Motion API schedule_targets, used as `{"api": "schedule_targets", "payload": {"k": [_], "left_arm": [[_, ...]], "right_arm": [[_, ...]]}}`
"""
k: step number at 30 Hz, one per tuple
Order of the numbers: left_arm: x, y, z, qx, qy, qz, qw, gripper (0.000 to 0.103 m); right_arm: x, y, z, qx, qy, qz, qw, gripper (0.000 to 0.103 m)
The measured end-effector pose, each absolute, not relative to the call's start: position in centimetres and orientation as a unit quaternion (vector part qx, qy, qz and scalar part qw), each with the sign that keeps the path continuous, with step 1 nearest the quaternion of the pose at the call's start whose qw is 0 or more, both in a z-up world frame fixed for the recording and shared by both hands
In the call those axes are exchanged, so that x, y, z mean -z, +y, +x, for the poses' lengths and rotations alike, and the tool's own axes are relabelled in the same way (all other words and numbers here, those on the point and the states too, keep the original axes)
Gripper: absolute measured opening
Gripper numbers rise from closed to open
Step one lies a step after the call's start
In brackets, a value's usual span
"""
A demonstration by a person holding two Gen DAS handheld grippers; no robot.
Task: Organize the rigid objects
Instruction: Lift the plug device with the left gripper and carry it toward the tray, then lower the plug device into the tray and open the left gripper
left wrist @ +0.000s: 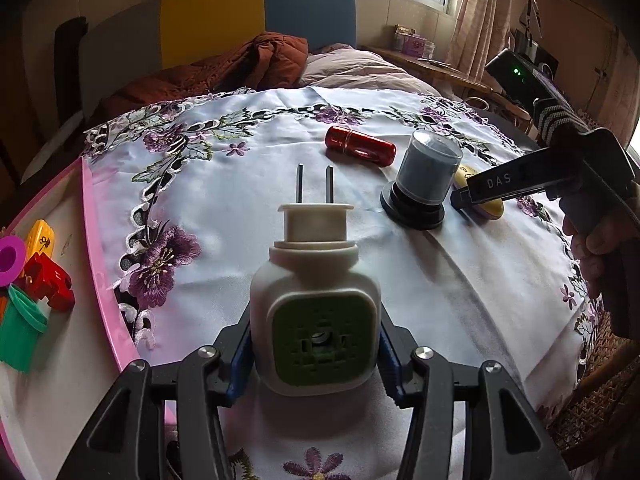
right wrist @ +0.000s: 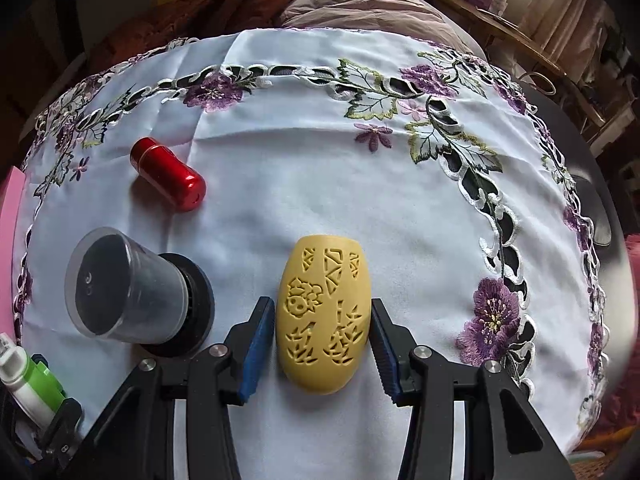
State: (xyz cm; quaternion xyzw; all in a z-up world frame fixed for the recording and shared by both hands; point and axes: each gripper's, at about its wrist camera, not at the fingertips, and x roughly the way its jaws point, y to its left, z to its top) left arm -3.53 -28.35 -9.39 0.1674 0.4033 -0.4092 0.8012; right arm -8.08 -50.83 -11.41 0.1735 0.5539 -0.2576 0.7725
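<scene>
Both grippers are down over a white cloth (right wrist: 304,184) with purple flowers sewn on it.

Look at the left gripper (left wrist: 316,354) first. Its blue pads squeeze a white plug (left wrist: 314,280) with a green square face. The plug sits right between the fingers, held on both sides, with its two metal pins pointing away from the gripper.

Now the right gripper (right wrist: 322,334). A yellow egg-shaped thing (right wrist: 324,316) with cut-out patterns lies on the cloth between its blue pads. The pads sit at the egg's two sides. I cannot tell if they are pressing it or just beside it.

Use the egg as the middle spot. A black pot with a clear cap (right wrist: 136,292) stands just to its left. A red tube (right wrist: 170,174) lies on its side farther left and farther from the gripper, apart from the pot.

At the left edge of the cloth, well away from the egg, is a pink tray (left wrist: 100,240). It has small toys (left wrist: 36,268) in it, red, green, yellow and purple.
</scene>
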Motion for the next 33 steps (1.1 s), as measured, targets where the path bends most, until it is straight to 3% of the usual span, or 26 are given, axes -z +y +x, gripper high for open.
{"api": "schedule_targets", "payload": {"k": [16, 33], "left_arm": [[5.9, -27.1, -4.7, 0.429, 0.386, 0.135, 0.805, 0.053], [1.6, -20.0, -2.8, 0.388, 0.381, 0.068, 0.837, 0.053]], "right_arm": [[11.4, -50.5, -8.2, 0.256, 0.556, 0.155, 0.776, 0.047], [11.3, -50.3, -8.1, 0.257, 0.557, 0.137, 0.778, 0.046]]}}
